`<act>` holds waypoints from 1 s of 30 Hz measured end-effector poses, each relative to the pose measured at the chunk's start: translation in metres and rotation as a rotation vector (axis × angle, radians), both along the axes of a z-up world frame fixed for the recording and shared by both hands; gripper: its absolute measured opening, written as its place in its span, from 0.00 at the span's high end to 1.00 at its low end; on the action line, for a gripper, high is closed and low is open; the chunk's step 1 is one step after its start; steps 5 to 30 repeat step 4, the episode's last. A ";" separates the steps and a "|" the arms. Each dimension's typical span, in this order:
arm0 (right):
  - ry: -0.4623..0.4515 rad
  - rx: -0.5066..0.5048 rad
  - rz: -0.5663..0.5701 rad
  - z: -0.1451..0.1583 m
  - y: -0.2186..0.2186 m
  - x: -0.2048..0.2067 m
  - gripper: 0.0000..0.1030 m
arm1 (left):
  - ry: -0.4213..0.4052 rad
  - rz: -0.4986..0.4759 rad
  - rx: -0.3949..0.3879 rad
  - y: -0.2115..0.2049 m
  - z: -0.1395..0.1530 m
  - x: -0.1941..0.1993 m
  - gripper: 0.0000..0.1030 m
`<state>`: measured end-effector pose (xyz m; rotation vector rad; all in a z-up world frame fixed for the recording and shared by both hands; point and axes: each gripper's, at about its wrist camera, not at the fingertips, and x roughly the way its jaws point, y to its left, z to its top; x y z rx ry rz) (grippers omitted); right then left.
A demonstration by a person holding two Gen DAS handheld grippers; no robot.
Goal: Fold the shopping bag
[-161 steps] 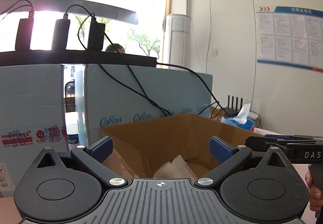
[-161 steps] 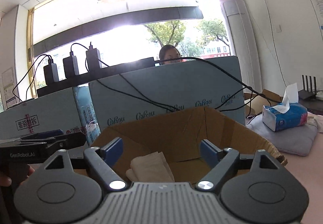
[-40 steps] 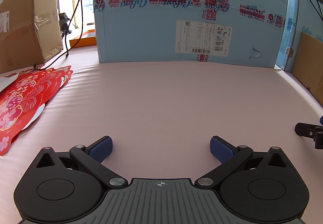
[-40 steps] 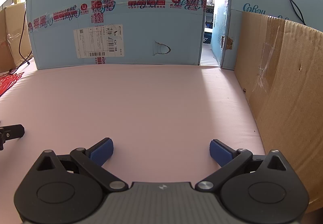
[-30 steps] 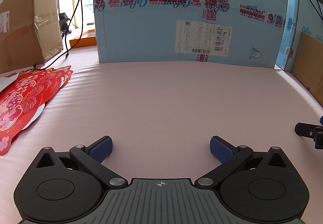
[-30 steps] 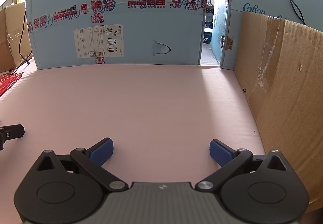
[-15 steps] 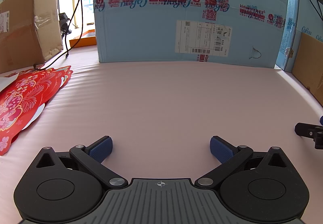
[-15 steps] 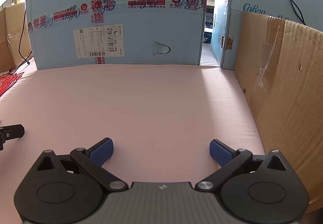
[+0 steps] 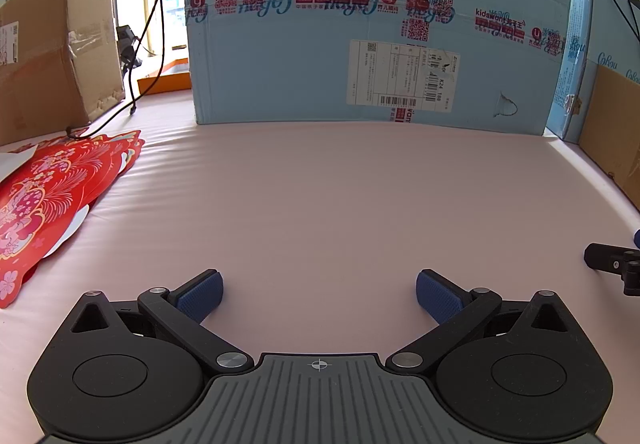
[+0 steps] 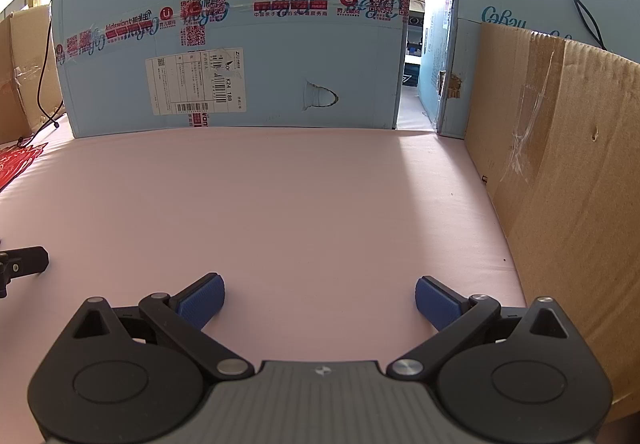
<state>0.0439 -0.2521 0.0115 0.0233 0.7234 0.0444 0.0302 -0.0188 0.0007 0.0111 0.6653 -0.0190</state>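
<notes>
Grippers both spread, empty: left [image 9: 319, 294], right [image 10: 319, 298], parked mid-tabletop [image 9: 340, 196]; red bags [image 9: 52, 196] stacked at left edge, probably next pick.

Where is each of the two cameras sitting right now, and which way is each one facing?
Left wrist: on the left gripper, low over the pink table, facing the blue box; red bags lie left; own open jaws show.
Right wrist: on the right gripper, facing the same box, brown carton on its right; own open jaws show.
Shared: blue box, pink table, and each view catches the other gripper's tip at its edge.
</notes>
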 end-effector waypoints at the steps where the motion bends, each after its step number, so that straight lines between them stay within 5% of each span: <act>1: 0.000 0.000 0.000 0.000 0.000 0.000 0.00 | 0.000 0.000 0.000 0.000 0.000 0.000 0.00; 30: 0.000 0.000 0.000 0.000 0.000 0.000 0.00 | 0.000 0.000 0.000 0.000 0.000 0.000 0.00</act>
